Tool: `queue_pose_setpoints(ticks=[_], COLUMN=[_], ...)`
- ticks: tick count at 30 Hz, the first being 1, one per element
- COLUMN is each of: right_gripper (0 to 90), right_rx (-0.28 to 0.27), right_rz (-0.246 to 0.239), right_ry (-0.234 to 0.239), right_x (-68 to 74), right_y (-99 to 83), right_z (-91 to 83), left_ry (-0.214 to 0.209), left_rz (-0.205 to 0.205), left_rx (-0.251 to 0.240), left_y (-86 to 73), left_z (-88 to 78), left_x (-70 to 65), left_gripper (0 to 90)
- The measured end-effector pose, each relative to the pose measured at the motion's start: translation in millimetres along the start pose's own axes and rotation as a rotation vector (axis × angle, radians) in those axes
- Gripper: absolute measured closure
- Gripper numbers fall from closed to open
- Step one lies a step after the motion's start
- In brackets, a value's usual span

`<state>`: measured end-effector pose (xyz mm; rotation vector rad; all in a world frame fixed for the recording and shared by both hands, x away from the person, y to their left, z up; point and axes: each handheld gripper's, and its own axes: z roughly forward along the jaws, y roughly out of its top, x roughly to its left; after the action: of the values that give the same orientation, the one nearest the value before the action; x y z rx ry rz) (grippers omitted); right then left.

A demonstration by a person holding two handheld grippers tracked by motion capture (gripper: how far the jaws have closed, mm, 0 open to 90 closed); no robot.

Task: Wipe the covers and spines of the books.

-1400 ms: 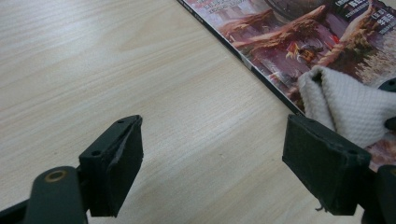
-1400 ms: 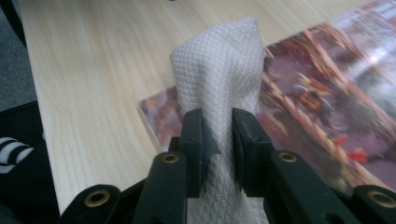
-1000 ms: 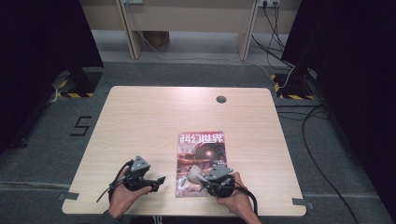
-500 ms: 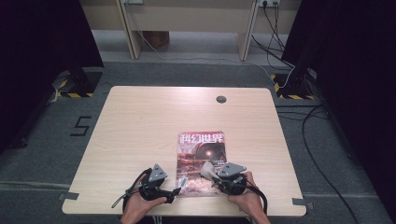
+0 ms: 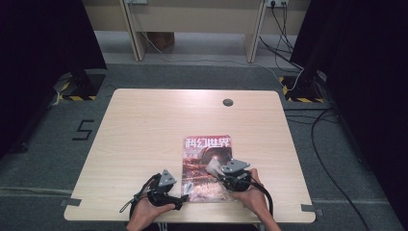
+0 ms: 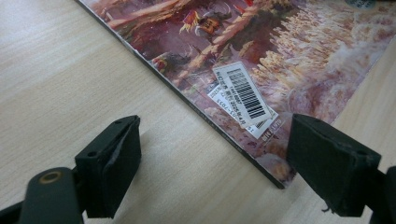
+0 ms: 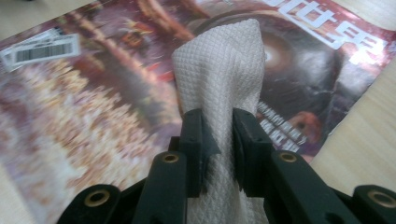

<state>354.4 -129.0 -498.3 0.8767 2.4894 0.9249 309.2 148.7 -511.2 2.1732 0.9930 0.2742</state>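
The person is working a folded white cloth (image 7: pixel 219 70) over the magazine (image 5: pixel 207 166), and the left gripper (image 5: pixel 180 195) has been sliding in from the bare wood toward the magazine's near left corner across the last second, so it is now sitting right at that corner. Its 2 jaws are standing wide apart with nothing between the pads, one over the tabletop (image 6: pixel 70 70) and the other hanging above the cover just beside the barcode sticker (image 6: pixel 243 93), with the spine edge running between them. To me this is looking like a move to steady the magazine while the other hand wipes. The right gripper (image 7: pixel 218 135) is clamping the cloth tightly between its fingers (image 7: pixel 194 140), the free end of the cloth reaching out ahead of the fingertips over the dark picture on the cover; it has drifted a little rightward over the lower half of the cover. I am not managing to tell whether the cloth is actually touching the paper, because the jaws are blocking the contact point, and from the high view the hand (image 5: pixel 250 195) is covering the magazine's near right corner. The cover title is being cut off in the right gripper view.
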Motion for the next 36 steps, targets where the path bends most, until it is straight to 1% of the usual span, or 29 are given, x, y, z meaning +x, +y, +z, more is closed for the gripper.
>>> queue_pose_setpoints(ticks=[4,9,11,12,15,16,21,24,25,27,32,36], right_gripper=[75.5,75.4,75.5,75.5,75.5,75.5,75.6,75.5,75.5,75.6,75.8,75.8], right_rx=[0.005,0.012,0.011,0.014,0.014,0.015,0.026,0.038,0.041,0.046,0.061,0.066], right_rz=[0.003,0.029,0.038,0.053,0.073,0.086,0.109,0.147,0.147,0.169,0.202,0.219], right_ry=[-0.019,-0.039,-0.047,-0.056,-0.080,-0.090,-0.128,-0.163,-0.169,-0.186,-0.219,-0.232], right_x=[-10.5,-22.2,-29.1,-33.2,-44.3,-49.1,-65.3,-76.5,-79.5,-85.8,-97.3,-104.7], right_y=[6.9,16.3,19.8,22.0,27.0,29.0,38.3,44.5,46.1,49.4,57.1,60.5], right_z=[7.4,17.5,21.7,24.3,30.4,33.1,43.0,49.7,51.2,54.8,61.9,65.4], left_ry=[-0.001,-0.001,-0.002,-0.002,-0.004,-0.004,-0.005,-0.004,-0.005,-0.005,-0.005,-0.006], left_rz=[0.000,0.000,-0.001,0.003,0.002,0.002,0.002,0.002,0.003,0.003,0.003,0.004], left_rx=[0.001,0.001,0.002,0.004,0.004,0.004,0.004,0.004,0.005,0.005,0.005,0.007], left_y=[0.0,0.1,0.3,0.4,0.4,0.4,0.5,0.5,0.5,0.6,0.7,1.1], left_z=[0.0,0.1,0.2,0.1,0.2,0.2,0.2,0.2,0.2,0.3,0.3,0.4], left_x=[0.2,0.1,0.1,0.3,0.5,0.4,0.4,0.4,0.5,0.5,0.5,0.6], left_gripper=[16.7,16.8,16.7,16.7,16.7,16.7,16.8,16.8,16.8,16.8,16.8,16.8])
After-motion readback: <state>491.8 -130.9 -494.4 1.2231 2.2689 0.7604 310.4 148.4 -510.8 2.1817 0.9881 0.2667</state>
